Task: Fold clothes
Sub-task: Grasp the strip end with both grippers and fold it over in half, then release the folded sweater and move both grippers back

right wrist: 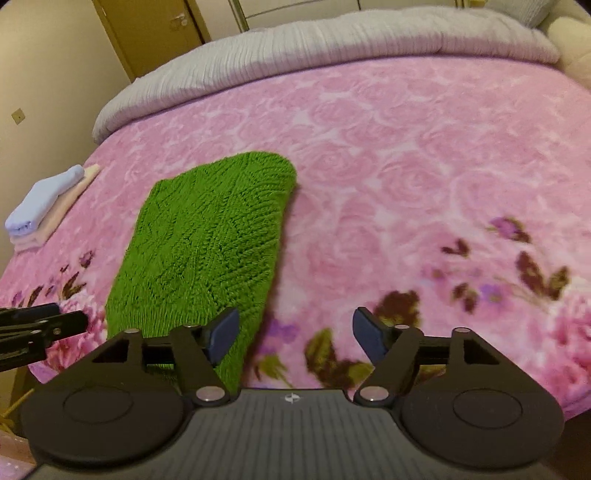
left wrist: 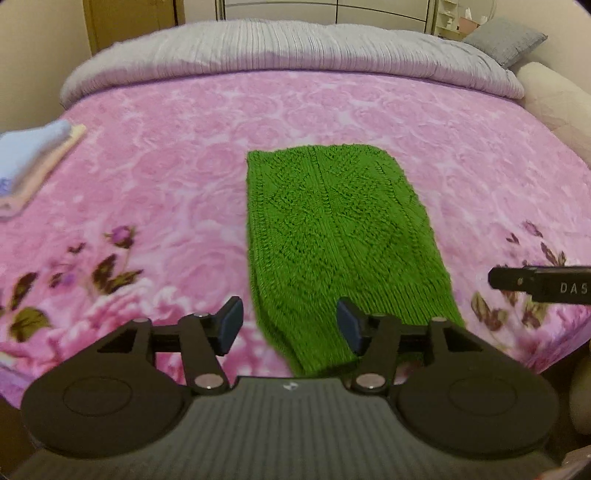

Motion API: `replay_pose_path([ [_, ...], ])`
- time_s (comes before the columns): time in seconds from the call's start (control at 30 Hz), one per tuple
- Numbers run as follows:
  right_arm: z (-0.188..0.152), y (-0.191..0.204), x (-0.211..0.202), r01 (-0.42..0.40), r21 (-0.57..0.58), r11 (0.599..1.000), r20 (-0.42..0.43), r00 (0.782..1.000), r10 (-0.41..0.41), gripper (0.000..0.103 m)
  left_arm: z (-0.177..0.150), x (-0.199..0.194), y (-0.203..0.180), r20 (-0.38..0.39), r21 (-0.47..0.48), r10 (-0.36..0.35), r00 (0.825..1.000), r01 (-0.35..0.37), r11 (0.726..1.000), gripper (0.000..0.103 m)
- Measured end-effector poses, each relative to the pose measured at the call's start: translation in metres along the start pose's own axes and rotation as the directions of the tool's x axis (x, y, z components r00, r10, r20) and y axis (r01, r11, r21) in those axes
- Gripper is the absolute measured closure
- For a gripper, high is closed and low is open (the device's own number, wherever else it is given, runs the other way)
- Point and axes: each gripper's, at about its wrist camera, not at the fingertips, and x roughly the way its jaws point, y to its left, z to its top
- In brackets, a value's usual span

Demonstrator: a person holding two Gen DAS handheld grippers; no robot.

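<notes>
A green knitted garment (left wrist: 340, 229) lies folded into a long strip on the pink floral blanket (left wrist: 166, 177), its near end reaching the bed's front edge. My left gripper (left wrist: 290, 326) is open, hovering above that near end with nothing between its fingers. In the right wrist view the same green garment (right wrist: 207, 243) lies to the left, and my right gripper (right wrist: 295, 334) is open over bare blanket (right wrist: 406, 166) just right of the garment's near corner. The right gripper's finger (left wrist: 535, 282) shows at the left view's right edge.
A small stack of folded clothes (left wrist: 29, 162), light blue on cream, sits at the bed's left edge, also seen as the stack (right wrist: 48, 203). A rolled grey duvet (left wrist: 288, 48) runs along the far side, with a grey pillow (left wrist: 506, 40) at the far right. A wooden door (right wrist: 147, 33) stands behind.
</notes>
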Motion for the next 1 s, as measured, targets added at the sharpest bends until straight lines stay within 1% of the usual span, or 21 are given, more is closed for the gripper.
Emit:
replay_pose_path([
  [0.1, -0.007, 0.001, -0.014, 0.007, -0.004, 1.000, 0.012, 1.000, -0.007, 0.026, -0.007, -0.022, -0.006, 0.025, 0.014, 0.029, 0.999, -0.030, 0.999, 0.045],
  [0.17, -0.012, 0.002, -0.021, 0.004, -0.013, 1.000, 0.012, 1.000, -0.004, 0.026, -0.012, -0.036, -0.008, 0.041, 0.014, 0.045, 0.998, -0.045, 0.999, 0.045],
  [0.43, -0.032, 0.019, -0.046, -0.038, -0.105, 0.994, 0.010, 0.999, 0.039, 0.022, -0.035, -0.076, -0.017, 0.067, -0.022, 0.090, 0.994, -0.089, 0.996, 0.043],
  [0.73, -0.046, 0.023, -0.061, -0.066, -0.160, 0.985, 0.002, 0.998, 0.068, 0.021, -0.068, -0.104, -0.027, 0.050, -0.060, 0.133, 0.990, -0.130, 0.990, 0.042],
  [1.0, -0.048, 0.040, -0.073, -0.074, -0.174, 0.982, 0.040, 0.996, 0.082, 0.020, -0.068, -0.116, -0.021, 0.083, -0.051, 0.134, 0.987, -0.130, 0.990, 0.041],
])
